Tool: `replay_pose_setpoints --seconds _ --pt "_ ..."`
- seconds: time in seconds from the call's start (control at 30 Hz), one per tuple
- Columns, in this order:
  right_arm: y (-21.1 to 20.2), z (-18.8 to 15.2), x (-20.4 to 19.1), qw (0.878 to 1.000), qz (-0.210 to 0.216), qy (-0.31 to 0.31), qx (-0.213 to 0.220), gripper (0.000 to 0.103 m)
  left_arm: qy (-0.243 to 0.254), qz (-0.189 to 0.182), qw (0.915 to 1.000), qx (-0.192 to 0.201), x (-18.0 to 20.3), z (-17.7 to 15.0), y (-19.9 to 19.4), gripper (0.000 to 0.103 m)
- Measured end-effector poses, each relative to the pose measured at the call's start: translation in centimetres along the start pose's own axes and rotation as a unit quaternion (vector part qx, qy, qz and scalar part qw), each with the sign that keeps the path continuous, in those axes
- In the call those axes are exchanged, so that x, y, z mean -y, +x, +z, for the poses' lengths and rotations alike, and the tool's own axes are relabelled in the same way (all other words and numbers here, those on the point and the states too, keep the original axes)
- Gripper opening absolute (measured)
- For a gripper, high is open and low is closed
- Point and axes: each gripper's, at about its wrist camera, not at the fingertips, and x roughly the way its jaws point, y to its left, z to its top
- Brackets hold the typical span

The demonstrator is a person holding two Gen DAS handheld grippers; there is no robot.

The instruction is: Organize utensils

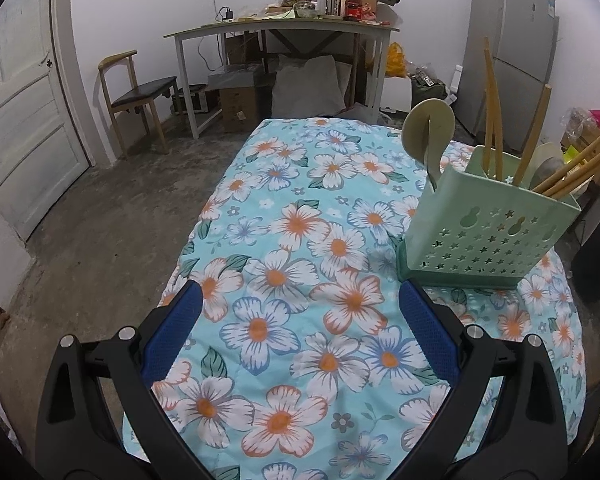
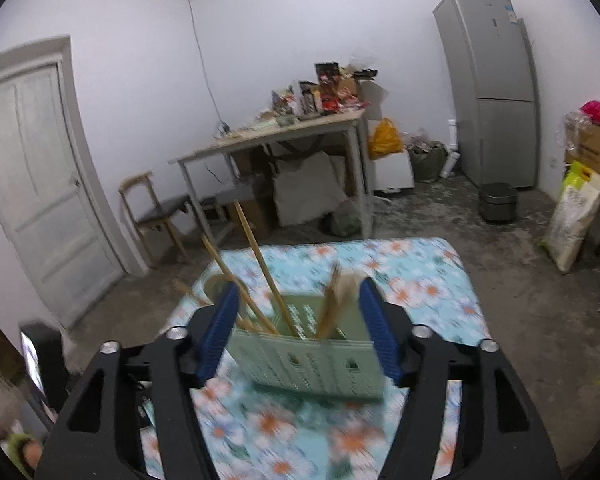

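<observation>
A: Where's the green utensil holder (image 1: 488, 228) sitting?

B: On the flowered surface (image 1: 284, 280), ahead and to the right of the left gripper (image 1: 300, 320). That gripper's jaws are spread wide with nothing between them, only cloth below.

A: And the right gripper (image 2: 296, 332)?

B: Its jaws stand wide on either side of the holder (image 2: 308, 364), one blue pad (image 2: 220, 332) beside each end wall. The view is blurred, so I can't tell whether the pads touch the plastic; I'd say they aren't clamping it.

A: What's inside?

B: Wooden chopsticks (image 1: 494, 120) lean out the top, and a pale ladle (image 1: 428, 128) hangs at the corner farthest from the left jaws. No loose utensils show on the cloth.

A: So which step?

B: Judging from that, loading looks done and the holder itself is being approached or let go. If it's to be moved, the right jaws need to close squarely on the walls, lift level so the chopsticks don't spill
</observation>
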Motion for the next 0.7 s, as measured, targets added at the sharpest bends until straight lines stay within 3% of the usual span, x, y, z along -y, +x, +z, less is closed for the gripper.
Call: replay_pose_setpoints --seconds 0.2,0.37,0.7 --pt "-0.5 -4.8 -1.5 0.997 -0.059 -0.037 -0.042 0.088 0.003 0.006 0.9999 0.007 0.2 -0.2 -0.4 0.095" --pt "-1.0 -7.8 -3.4 0.99 -0.105 -0.075 -0.053 0.096 0.013 0.007 0.9998 0.011 0.6 -0.3 -1.2 0.095" --pt "-3.0 -9.5 -3.3 0.982 -0.168 -0.066 -0.051 0.097 0.032 0.003 0.9989 0.033 2.3 -0.9 -3.9 0.095"
